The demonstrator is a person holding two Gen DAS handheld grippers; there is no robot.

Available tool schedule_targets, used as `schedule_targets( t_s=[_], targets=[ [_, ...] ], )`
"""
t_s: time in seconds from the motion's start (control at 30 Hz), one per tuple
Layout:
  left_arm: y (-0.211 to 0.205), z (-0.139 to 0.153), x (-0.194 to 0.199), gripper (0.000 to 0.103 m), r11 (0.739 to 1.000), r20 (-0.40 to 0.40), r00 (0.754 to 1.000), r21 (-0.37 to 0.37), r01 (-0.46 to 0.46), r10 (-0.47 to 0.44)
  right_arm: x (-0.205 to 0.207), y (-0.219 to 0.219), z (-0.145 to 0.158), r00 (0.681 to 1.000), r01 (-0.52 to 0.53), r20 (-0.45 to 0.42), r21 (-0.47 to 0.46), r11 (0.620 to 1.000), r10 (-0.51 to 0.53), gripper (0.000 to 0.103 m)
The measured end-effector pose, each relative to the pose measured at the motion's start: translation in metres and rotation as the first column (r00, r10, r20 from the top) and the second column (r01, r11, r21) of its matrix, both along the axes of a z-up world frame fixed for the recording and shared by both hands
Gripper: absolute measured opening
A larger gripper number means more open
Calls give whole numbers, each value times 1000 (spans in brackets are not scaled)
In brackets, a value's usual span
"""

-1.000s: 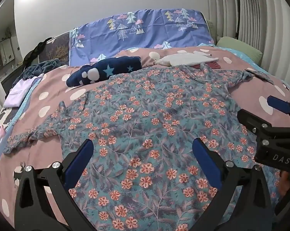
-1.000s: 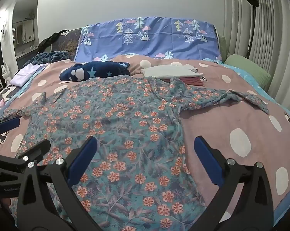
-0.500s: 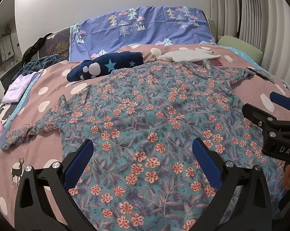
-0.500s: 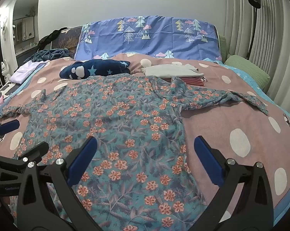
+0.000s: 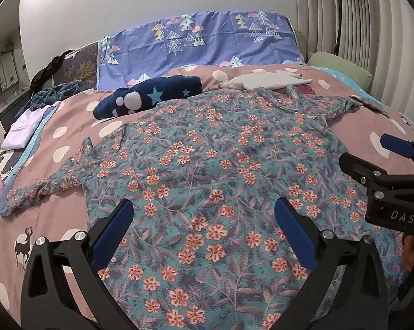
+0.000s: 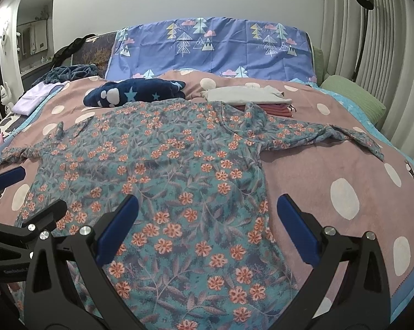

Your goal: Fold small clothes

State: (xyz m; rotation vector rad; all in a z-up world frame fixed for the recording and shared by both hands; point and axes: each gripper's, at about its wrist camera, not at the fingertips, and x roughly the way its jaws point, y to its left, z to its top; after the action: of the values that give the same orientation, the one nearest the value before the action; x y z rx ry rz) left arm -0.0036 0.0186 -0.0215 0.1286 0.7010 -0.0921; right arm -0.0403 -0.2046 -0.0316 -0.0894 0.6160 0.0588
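Observation:
A teal floral shirt [image 5: 212,159] lies spread flat on the bed, both sleeves out to the sides; it also shows in the right wrist view [image 6: 179,170]. My left gripper [image 5: 204,228] is open and empty, hovering over the shirt's lower hem area. My right gripper [image 6: 204,225] is open and empty, over the hem's right part near the shirt's right edge. Each gripper shows at the edge of the other's view: the right one [image 5: 372,162], the left one [image 6: 28,189].
The bed has a pink polka-dot cover [image 6: 330,176]. Behind the shirt lie a navy star-print garment [image 5: 149,96], a folded white garment [image 6: 245,95] on a red one, a lilac cloth [image 5: 22,129] at the left, a green pillow [image 6: 352,96] and a blue tree-print headboard cover [image 5: 201,44].
Both grippers have drawn back and risen slightly, so more of the shirt's lower part shows. The shirt has not moved. Both stay open.

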Motion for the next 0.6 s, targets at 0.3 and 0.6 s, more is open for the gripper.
schedule_targets(
  t_s=[0.3,0.6],
  targets=[
    [3,-6,-2,102,1000,-18,1000,2,10,-10,0,8,-3,1000,-11,-16,-12,1000,11,101],
    [14,-14,2,102,999,-77,997,-40,-3,0,0,13,-5,1000,-19,-23,-19,1000,18,101]
  ],
)
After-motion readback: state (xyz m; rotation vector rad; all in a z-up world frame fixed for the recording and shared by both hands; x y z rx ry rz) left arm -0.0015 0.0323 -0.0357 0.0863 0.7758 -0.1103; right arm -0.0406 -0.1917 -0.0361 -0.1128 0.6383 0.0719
